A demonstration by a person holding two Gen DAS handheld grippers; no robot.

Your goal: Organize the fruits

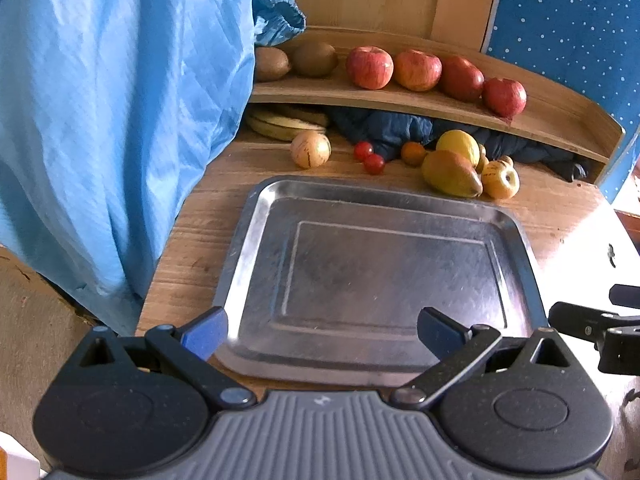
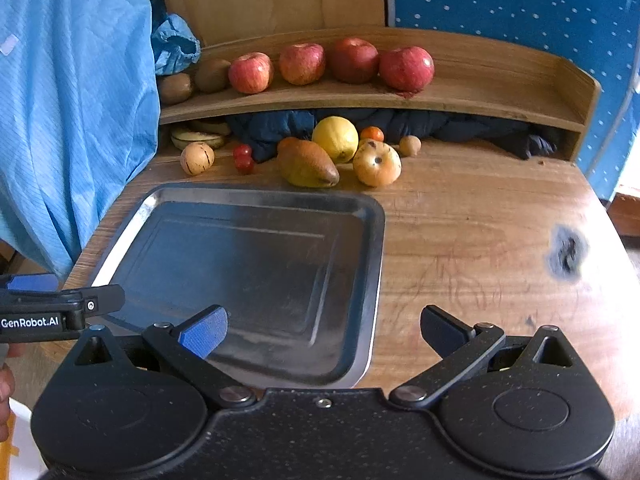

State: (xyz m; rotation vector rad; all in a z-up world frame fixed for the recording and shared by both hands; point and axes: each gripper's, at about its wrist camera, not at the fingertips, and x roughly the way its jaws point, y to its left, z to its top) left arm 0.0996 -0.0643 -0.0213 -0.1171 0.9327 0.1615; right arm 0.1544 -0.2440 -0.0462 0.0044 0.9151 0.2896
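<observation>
At the far left a blue cloth (image 1: 112, 120) hung down beside the wooden table (image 2: 480, 240). Next to it, on the raised wooden shelf (image 2: 500, 80) at the far edge, two kiwis (image 2: 192, 80) sat just left of a row of four red apples (image 2: 332, 64). Under the shelf lay bananas (image 1: 284, 122) and a dark blue bundle of fabric (image 2: 440, 124). On the table in front of them, from the left, were a small round striped fruit (image 2: 197, 158), two cherry tomatoes (image 2: 243, 158), a mango (image 2: 308, 162) touching a lemon (image 2: 336, 138), a pale yellow apple-like fruit (image 2: 377, 164) with a small orange fruit (image 2: 372, 134) behind it, and a small brown round fruit (image 2: 410, 145).

Nearer, the metal tray (image 2: 372, 216) lay flat with nothing in it, just in front of the loose fruit.

The left gripper (image 1: 322, 332) hovered over the tray's near edge, jaws spread wide and holding nothing. The right gripper (image 2: 324, 332) was alongside, over the tray's near right corner and the bare wood, its jaws likewise wide apart and holding nothing.
</observation>
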